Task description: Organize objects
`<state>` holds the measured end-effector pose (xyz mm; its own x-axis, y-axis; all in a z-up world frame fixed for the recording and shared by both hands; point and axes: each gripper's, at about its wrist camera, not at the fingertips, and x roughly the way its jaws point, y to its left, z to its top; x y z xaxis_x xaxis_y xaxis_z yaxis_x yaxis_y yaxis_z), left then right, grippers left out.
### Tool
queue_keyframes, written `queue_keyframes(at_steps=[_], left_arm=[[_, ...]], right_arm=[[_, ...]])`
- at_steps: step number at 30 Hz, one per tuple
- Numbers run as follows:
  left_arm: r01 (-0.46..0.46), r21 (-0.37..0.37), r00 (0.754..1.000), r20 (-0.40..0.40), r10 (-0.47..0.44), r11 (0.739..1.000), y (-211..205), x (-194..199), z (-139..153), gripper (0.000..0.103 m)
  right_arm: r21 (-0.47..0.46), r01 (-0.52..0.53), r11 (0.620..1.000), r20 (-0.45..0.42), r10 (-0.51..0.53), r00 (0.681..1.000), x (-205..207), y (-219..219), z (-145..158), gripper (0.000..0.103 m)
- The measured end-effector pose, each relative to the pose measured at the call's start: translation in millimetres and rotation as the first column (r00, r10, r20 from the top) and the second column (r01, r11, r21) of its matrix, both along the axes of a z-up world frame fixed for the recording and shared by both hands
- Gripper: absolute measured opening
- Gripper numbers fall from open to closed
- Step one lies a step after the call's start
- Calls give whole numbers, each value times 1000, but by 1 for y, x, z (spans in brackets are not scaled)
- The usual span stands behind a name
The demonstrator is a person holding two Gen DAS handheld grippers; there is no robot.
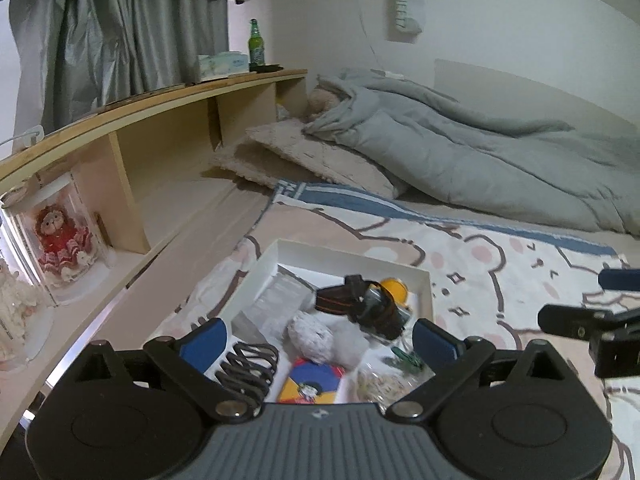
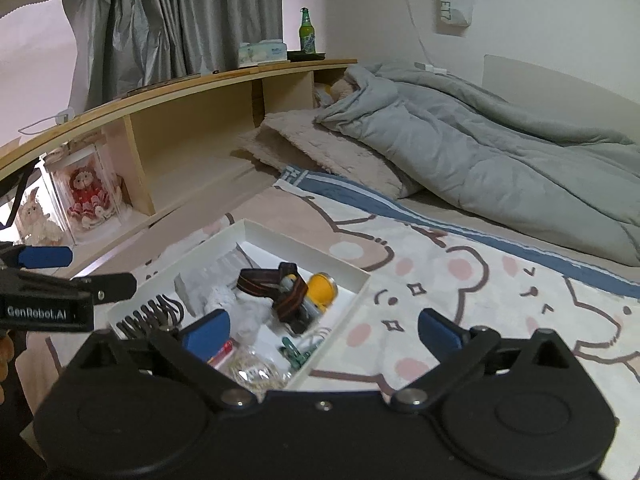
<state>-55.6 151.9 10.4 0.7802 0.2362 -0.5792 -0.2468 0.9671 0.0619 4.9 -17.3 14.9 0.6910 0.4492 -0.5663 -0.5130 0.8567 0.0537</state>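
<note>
A white open tray (image 1: 352,257) (image 2: 304,240) lies on the bear-print blanket. It holds a headlamp with a black and orange strap (image 1: 360,306) (image 2: 280,288), a yellow round thing (image 1: 396,288) (image 2: 323,286), a black coiled holder (image 1: 248,364) (image 2: 148,316), a white fluffy ball (image 1: 312,336), a cartoon card (image 1: 314,384), green clips (image 1: 408,360) (image 2: 296,352) and a bag of rubber bands (image 1: 380,384) (image 2: 252,372). My left gripper (image 1: 320,340) hovers open over the tray's near end, empty. My right gripper (image 2: 322,334) stands open above the tray's right rim, empty.
A wooden headboard shelf (image 1: 168,92) runs along the left, bearing a green bottle (image 1: 254,46) and a tissue box (image 1: 224,65). A doll in a clear case (image 1: 60,240) stands in a cubby. A grey duvet (image 1: 460,148) and a pillow (image 1: 320,160) lie behind the tray.
</note>
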Motion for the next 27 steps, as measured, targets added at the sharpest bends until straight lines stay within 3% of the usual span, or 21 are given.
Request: queue_keyframes(at_steps=[10,17,27], left_arm=[[20,9,1000,-23,-20,1000,-21,-20,-13,103],[26,-36,999,-46,-27,999,-23,-28,-23,103],[46,-37,998,-47,-48,998,-25,-30,-24,103]], right_arm=[[-60,32,998,-9,-33,999,-13,-31,-12,103],[-55,62,997,-34,-64,997,-13,-45,-20,103],[-60,78,995,-51,-81,995,-13,-52,-23,103]])
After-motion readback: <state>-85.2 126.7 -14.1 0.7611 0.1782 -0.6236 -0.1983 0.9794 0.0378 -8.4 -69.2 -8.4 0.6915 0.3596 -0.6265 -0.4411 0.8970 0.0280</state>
